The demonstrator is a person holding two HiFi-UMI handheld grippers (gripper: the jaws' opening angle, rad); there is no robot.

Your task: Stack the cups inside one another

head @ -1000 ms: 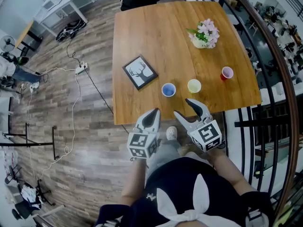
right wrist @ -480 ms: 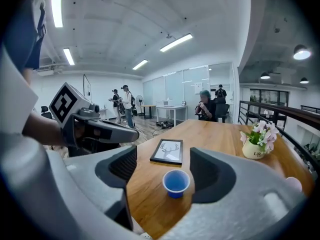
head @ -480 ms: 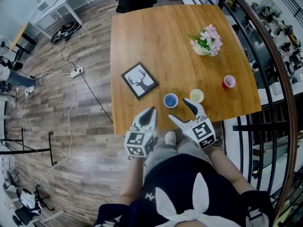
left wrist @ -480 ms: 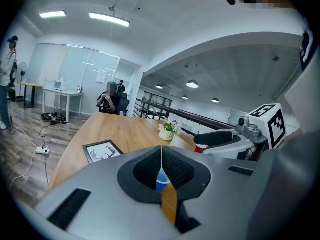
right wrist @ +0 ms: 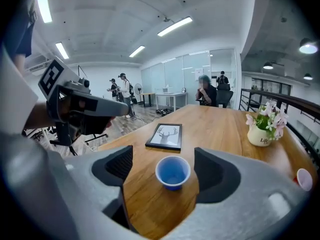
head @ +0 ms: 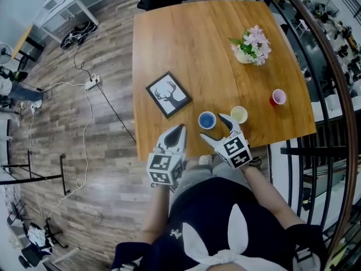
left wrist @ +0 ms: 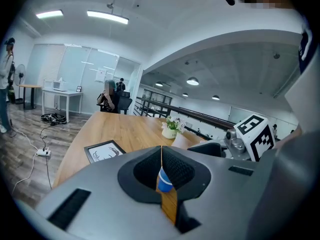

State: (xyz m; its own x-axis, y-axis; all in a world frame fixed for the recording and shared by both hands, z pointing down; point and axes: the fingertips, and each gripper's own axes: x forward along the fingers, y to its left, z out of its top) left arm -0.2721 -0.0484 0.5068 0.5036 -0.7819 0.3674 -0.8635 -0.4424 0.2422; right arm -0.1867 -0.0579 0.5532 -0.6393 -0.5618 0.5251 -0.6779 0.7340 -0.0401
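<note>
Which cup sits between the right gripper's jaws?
The blue cup: upright, untouched, between the opening jaws of the right gripper; yellow cup and red cup stand farther right.

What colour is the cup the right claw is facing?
The cup is blue, inside and out; the right gripper view shows it best.

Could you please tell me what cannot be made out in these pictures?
Yellow cup: tiny in head view; missing from right gripper view, probably behind the right gripper, whose jaws are opening with the blue cup framed between them, untouched.
Blue cup, left gripper view: only a sliver past the shut left gripper.
Red cup: partly cut off by the gripper body.
Flowerpot print: too small.
</note>
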